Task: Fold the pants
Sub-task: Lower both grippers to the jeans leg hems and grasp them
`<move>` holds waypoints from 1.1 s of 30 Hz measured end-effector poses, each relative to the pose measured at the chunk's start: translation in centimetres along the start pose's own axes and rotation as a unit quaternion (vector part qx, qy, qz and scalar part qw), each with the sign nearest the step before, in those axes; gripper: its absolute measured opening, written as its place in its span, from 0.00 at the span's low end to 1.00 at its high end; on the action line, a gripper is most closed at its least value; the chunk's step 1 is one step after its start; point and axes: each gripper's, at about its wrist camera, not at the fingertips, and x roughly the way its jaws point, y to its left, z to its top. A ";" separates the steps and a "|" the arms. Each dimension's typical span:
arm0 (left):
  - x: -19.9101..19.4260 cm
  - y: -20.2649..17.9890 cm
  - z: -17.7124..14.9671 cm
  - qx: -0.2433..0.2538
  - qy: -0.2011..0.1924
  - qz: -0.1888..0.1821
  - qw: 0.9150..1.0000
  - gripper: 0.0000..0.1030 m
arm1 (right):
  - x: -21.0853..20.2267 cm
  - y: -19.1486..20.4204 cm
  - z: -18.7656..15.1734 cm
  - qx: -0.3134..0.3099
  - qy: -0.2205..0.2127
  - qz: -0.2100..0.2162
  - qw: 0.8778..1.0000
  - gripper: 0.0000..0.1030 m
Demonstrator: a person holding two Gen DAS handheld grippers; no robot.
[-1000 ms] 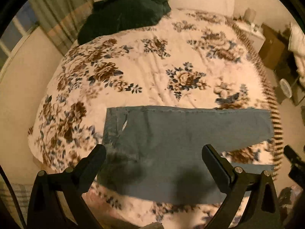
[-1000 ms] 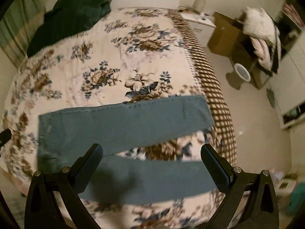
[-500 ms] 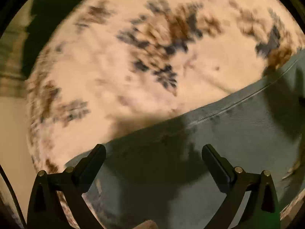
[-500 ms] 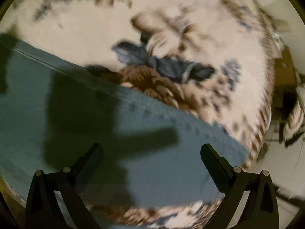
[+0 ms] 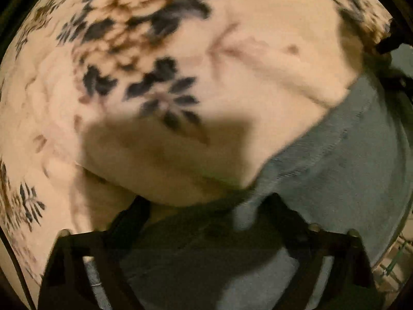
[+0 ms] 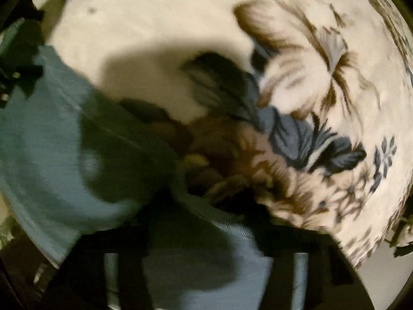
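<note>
Blue denim pants [image 5: 348, 180] lie on a cream bedspread [image 5: 245, 59] printed with brown and navy flowers, which fills nearly all of both blurred views. Cloth spreads right up under each claw. The left gripper [image 5: 206, 206] has its fingers set wide apart over the fabric's edge. The right gripper [image 6: 206, 219] is dark and smeared; whether it pinches the denim cannot be told.

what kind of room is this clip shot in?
Probably a bedroom, though the view is tight and blurred. A soft floral blanket fills both views like bedding, with blue pants laid out on it. No other furniture is visible.
</note>
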 end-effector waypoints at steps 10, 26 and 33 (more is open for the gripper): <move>-6.9 0.8 -3.3 -0.025 -0.071 0.021 0.997 0.08 | -3.9 -0.9 -6.9 0.091 -0.083 -0.016 0.992 0.05; -11.8 -13.7 -26.8 -0.246 -0.141 -0.077 0.956 0.05 | -11.1 18.6 -26.0 0.232 -0.152 -0.062 0.959 0.05; -0.6 -18.8 -30.1 -0.295 -0.064 -0.102 0.948 0.04 | -1.2 25.4 -31.3 0.232 -0.089 -0.067 0.966 0.05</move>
